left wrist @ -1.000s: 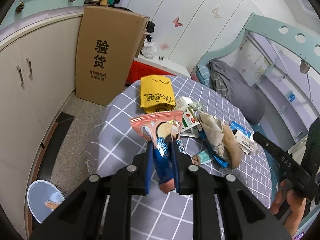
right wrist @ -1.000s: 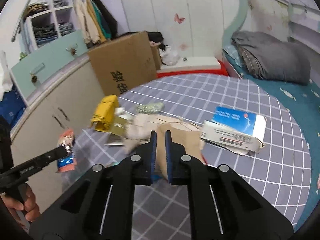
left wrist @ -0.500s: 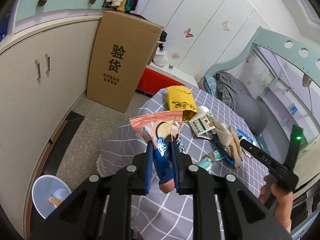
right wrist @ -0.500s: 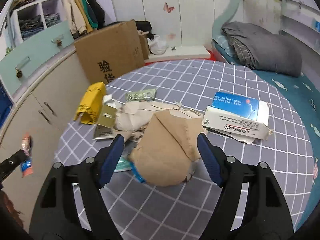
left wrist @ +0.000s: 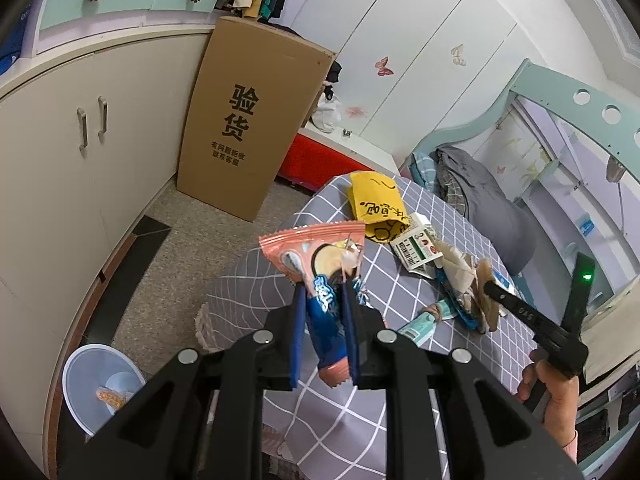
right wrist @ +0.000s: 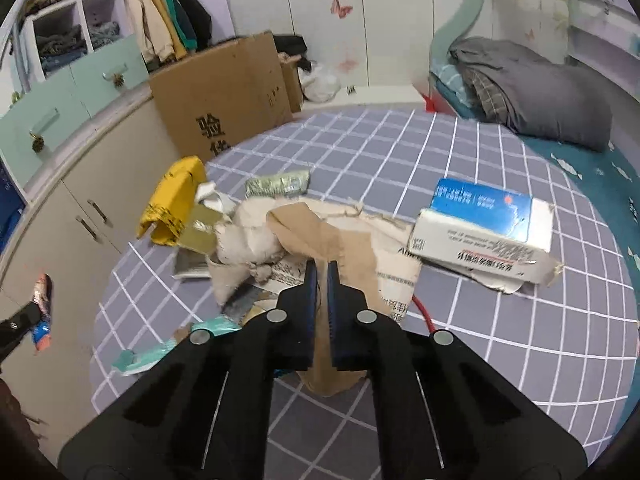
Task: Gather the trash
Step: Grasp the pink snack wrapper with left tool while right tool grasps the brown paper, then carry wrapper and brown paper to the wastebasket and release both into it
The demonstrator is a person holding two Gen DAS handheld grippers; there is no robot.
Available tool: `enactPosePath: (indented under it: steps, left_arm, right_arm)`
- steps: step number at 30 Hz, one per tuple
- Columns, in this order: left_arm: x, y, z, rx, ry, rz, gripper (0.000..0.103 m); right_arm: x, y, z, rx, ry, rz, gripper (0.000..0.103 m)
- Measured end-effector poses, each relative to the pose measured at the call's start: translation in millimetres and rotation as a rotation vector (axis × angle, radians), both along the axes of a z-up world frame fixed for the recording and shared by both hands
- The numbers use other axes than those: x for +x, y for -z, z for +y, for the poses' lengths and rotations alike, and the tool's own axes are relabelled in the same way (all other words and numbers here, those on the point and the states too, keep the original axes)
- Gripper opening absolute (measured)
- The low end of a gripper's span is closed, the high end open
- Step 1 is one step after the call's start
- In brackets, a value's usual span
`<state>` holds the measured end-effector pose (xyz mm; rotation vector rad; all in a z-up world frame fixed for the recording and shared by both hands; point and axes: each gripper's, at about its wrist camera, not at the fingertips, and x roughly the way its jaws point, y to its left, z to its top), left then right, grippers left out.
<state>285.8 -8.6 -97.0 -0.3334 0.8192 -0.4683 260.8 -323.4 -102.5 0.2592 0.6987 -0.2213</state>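
My left gripper [left wrist: 322,284] is shut on a pink and blue snack wrapper [left wrist: 320,252], held in the air just past the table's edge, over the floor. A pale blue bin [left wrist: 76,368] with one scrap inside stands on the floor at the lower left. My right gripper [right wrist: 322,270] is shut on a torn piece of brown paper [right wrist: 316,236] in the trash pile on the checked grey table [right wrist: 400,152]. The left wrist view shows the right gripper [left wrist: 490,290] with its tips in that pile.
On the table lie a yellow bag [right wrist: 172,204], a blue and white box [right wrist: 484,224], a green foil packet [right wrist: 278,182], a teal wrapper [right wrist: 148,354] and white crumpled paper. A tall cardboard box [left wrist: 248,120] leans against the cabinets. A bed lies beyond the table.
My right gripper opened wide around the brown paper, came down and shut on it. My left gripper carried the wrapper sideways off the table, towards the bin side.
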Motion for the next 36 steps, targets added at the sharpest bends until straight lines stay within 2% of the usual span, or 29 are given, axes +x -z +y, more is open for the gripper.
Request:
enactPosePath:
  steps: [5,8,14,19,27,31,35,36]
  left_arm:
    - [-5,-2,6,-0.016,-0.003,-0.01,0.016]
    - [-9,-3,15,-0.022,-0.013,-0.016,0.016]
    - [-21,3,50,-0.021,-0.056,-0.02,0.016]
    - [-31,25,98,-0.012,-0.129,0.018,0.016]
    - [-41,91,184,0.037,-0.283,0.146,0.017]
    - [-44,131,224,0.094,-0.364,0.217,0.017]
    - [-39,164,250,0.071,-0.397,0.304,0.019]
    - [-38,170,255,0.066,-0.408,0.323,0.022]
  right_arm:
    - [-14,-30,28,0.021,-0.082,-0.072,0.005]
    - [-19,-46,64,0.038,-0.18,-0.11,0.005]
    - [-9,-44,147,0.072,-0.365,-0.105,0.005]
    - [11,-13,228,0.098,-0.508,-0.037,0.005]
    - [36,67,347,0.125,-0.68,0.107,0.005]
    - [44,110,387,0.143,-0.716,0.186,0.005]
    - [49,142,409,0.159,-0.723,0.239,0.005]
    - [50,150,412,0.167,-0.721,0.256,0.005]
